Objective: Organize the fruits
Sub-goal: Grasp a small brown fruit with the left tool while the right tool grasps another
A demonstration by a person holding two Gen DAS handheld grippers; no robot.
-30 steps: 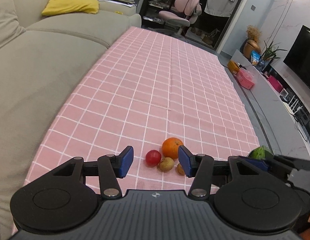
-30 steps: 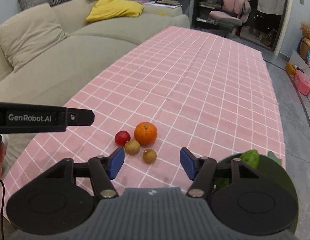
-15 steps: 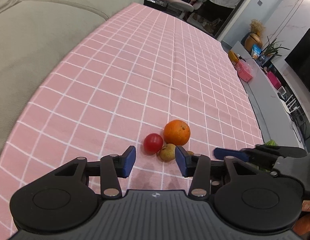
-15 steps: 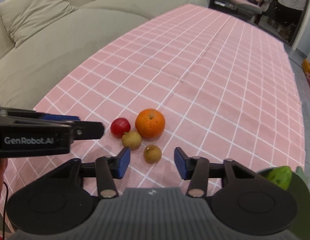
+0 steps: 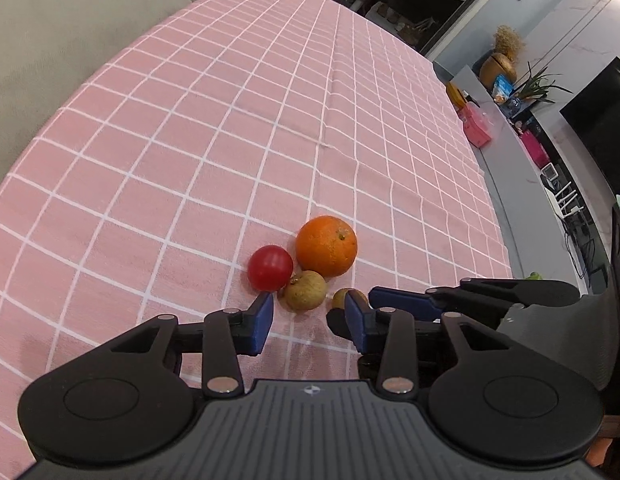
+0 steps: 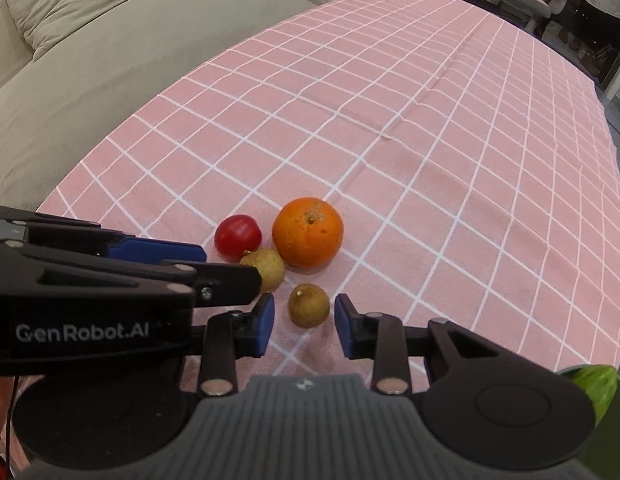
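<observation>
On the pink checked tablecloth (image 5: 230,140) lie an orange (image 5: 326,246), a small red fruit (image 5: 270,268) and two brown longans. My left gripper (image 5: 310,318) is closing; the nearer longan (image 5: 305,290) sits just past its tips, untouched. The other longan (image 5: 343,298) is half hidden behind its right finger. In the right wrist view the orange (image 6: 308,232), red fruit (image 6: 238,237) and first longan (image 6: 270,266) cluster together. My right gripper (image 6: 304,322) is closing with the second longan (image 6: 309,305) between its pads, a narrow gap on each side. The left gripper (image 6: 214,272) reaches in from the left.
A beige sofa (image 6: 110,60) borders the table's left side. A green fruit (image 6: 593,384) in a green bowl shows at the right wrist view's lower right corner. The table's right edge (image 5: 497,232) drops to the floor, with a low TV bench beyond it.
Both grippers came down and forward to the fruit cluster and their jaws narrowed. The second longan now sits between the right gripper's pads.
</observation>
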